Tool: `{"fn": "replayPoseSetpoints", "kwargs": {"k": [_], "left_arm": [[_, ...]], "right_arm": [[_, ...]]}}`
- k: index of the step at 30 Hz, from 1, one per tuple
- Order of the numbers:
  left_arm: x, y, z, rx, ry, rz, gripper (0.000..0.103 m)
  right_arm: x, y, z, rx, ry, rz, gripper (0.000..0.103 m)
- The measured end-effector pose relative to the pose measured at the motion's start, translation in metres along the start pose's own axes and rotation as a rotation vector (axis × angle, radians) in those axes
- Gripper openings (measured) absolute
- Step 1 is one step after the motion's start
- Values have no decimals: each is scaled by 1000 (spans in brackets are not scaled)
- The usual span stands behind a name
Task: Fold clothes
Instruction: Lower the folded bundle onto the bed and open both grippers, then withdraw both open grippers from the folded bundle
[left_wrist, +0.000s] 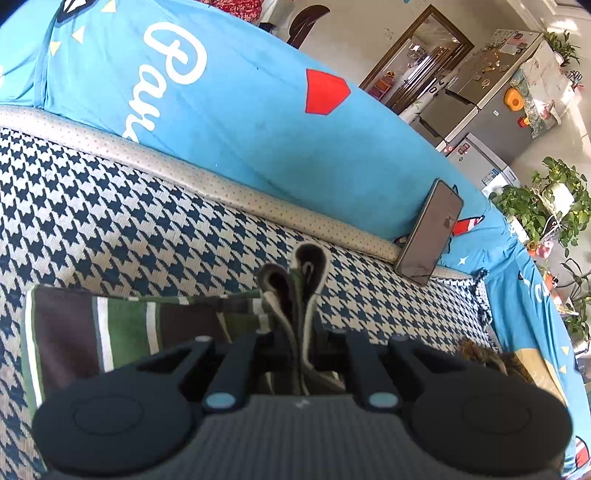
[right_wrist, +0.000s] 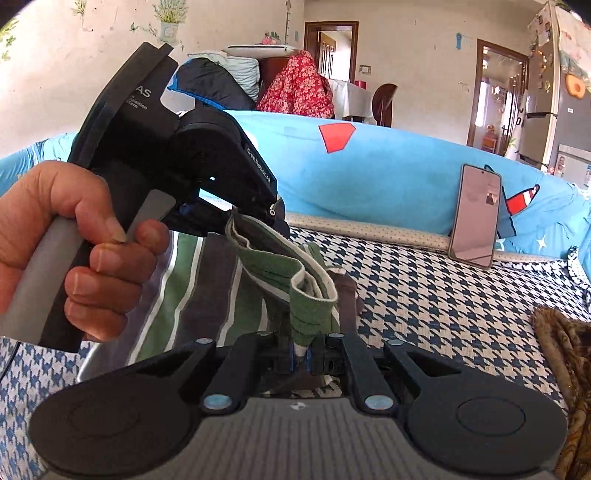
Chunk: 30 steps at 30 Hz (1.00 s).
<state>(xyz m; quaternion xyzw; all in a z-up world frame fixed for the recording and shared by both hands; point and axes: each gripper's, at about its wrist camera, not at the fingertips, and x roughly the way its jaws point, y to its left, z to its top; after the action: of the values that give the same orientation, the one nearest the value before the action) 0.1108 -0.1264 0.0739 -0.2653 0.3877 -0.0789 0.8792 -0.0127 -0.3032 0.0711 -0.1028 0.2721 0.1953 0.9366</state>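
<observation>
At lower centre of the left wrist view, left gripper (left_wrist: 301, 343) clenched on bunched edges of the striped garment (left_wrist: 110, 325), folds poking up between the fingers; rest of the cloth spread leftward over the houndstooth cushion (left_wrist: 147, 221). At lower centre of the right wrist view, right gripper (right_wrist: 303, 350) clamped on a green fold of the same garment. Visible only there: the left gripper from outside at upper left, gripped by a hand (right_wrist: 74, 251), jaws pinching the cloth's other end. In both views, a phone (left_wrist: 430, 230) propped against the blue cover (left_wrist: 258, 122). Only in the left wrist view, houseplants (left_wrist: 546, 206) at right edge
</observation>
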Motion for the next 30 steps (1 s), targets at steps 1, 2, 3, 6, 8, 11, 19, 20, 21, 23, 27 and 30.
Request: {"fn": "replayPoseSetpoints", "kwargs": {"k": [1, 2, 3, 6, 8, 11, 19, 20, 21, 23, 27, 30], "left_arm": [[3, 1, -1, -9, 4, 4, 14], [6, 1, -1, -17, 8, 7, 23], [7, 1, -1, -26, 9, 6, 30], [-1, -3, 4, -38, -17, -7, 56], [-10, -5, 10, -50, -41, -26, 63], [-28, -7, 20, -49, -63, -57, 73], [-81, 13, 25, 54, -80, 23, 74], [-87, 18, 24, 62, -77, 40, 76], [-94, 23, 21, 71, -73, 59, 79], [-103, 33, 13, 83, -57, 88, 81], [-113, 58, -12, 96, 2, 147, 81], [-114, 78, -31, 80, 44, 142, 81]], "right_arm": [[3, -2, -1, 2, 19, -14, 7], [4, -5, -1, 12, 30, -21, 7], [5, -9, -1, 22, 38, -28, 7], [6, -16, -2, 42, 52, -47, 9], [9, -18, -2, 40, 57, -85, 12], [16, -28, -1, 85, 86, -169, 21], [1, -65, 4, 290, 38, -137, 23], [0, -66, 5, 301, 30, -106, 23], [-1, -66, 7, 311, 22, -74, 23], [-5, -56, 9, 293, 13, -37, 23], [2, -37, 16, 221, 5, 11, 23], [7, -24, 18, 192, 13, 55, 23]]}}
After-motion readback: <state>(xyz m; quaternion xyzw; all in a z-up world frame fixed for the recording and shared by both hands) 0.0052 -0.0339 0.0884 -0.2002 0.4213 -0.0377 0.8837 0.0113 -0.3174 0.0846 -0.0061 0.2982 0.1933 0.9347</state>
